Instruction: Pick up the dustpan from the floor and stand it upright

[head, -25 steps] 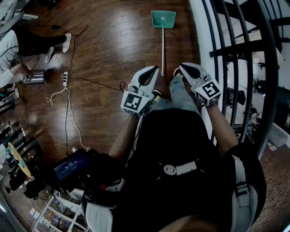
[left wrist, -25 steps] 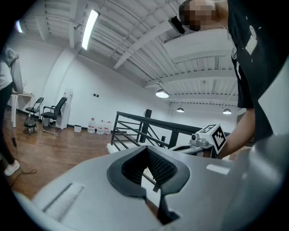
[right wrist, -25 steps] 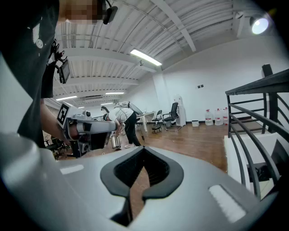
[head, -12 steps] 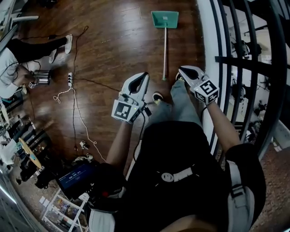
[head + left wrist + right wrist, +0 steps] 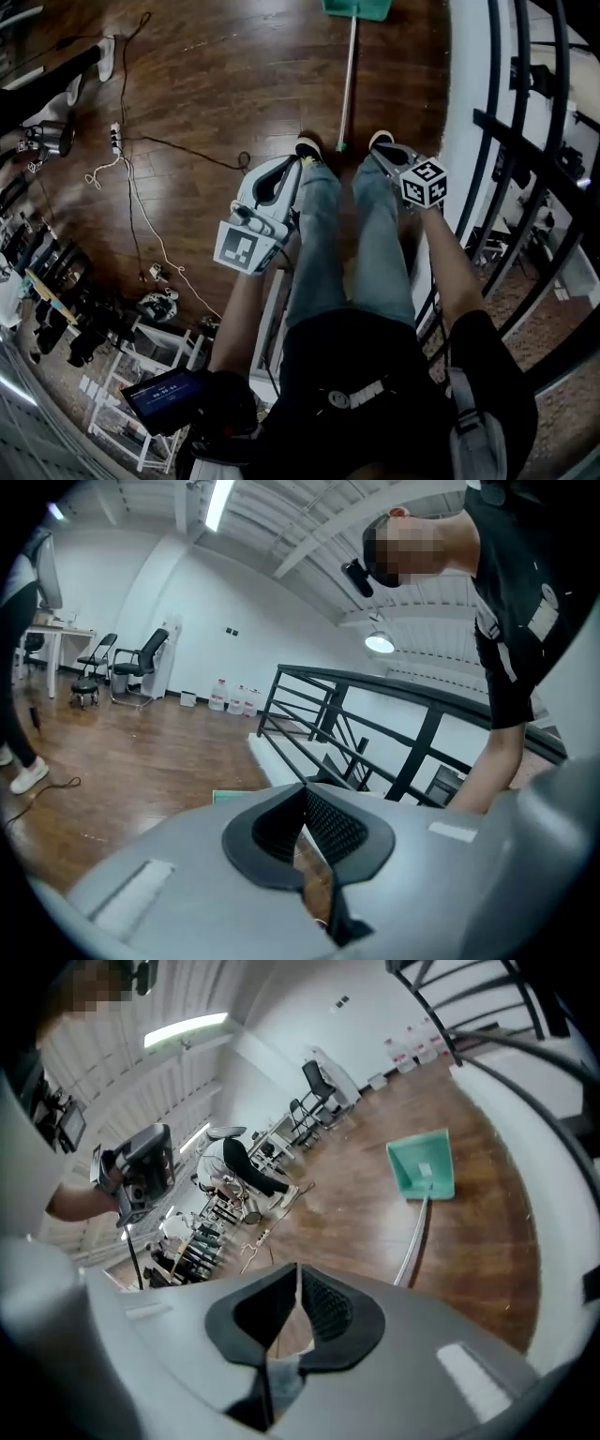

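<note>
On wood floor (image 5: 216, 112): green dustpan (image 5: 422, 1168) flat; blue screen (image 5: 164, 397) text unreadable.

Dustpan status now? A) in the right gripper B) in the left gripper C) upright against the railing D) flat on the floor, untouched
D: the dustpan lies flat on the floor ahead of the person's shoes, while the left gripper and right gripper are both shut on nothing, clear of it.
</note>
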A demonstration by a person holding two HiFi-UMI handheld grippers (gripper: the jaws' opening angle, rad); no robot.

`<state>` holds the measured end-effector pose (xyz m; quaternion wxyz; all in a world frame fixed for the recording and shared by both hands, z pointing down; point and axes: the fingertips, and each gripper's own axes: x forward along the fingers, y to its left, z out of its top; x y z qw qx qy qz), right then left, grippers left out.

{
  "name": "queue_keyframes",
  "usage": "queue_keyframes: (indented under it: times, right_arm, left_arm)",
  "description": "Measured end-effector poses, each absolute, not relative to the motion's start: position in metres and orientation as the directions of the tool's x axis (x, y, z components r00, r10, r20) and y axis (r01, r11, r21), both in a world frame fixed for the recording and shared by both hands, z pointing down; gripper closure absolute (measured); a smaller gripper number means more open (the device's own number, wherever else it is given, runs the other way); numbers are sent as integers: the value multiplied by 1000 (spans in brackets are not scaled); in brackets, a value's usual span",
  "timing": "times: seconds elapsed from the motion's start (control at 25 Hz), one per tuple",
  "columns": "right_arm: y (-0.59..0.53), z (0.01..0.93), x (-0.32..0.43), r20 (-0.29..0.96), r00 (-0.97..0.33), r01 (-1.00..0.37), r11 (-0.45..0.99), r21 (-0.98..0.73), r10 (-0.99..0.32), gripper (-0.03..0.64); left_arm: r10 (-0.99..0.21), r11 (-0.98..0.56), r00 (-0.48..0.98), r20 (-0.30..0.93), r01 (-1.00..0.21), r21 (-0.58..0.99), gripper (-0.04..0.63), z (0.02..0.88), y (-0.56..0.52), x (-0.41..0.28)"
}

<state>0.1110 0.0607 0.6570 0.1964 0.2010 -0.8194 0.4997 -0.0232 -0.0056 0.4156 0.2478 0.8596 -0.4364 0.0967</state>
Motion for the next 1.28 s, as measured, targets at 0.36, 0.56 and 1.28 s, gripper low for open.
queue_keyframes:
  times: [0.36, 0.56, 1.28]
  right_arm:
    - [117, 926, 68, 520, -853, -504, 201, -840, 32, 491]
    - [138, 1035, 44, 536, -839, -524, 123, -843, 94, 453]
    - [113, 877, -4, 105, -985, -152, -415, -897, 134, 523]
  left_arm:
    - [-629, -518, 630, 456, -776, 360, 576, 638, 16, -60]
    - [-617, -514, 647, 449, -763, 393, 576, 711, 21, -64]
    - [-672, -483, 643, 368, -757, 441, 576, 611, -6, -67]
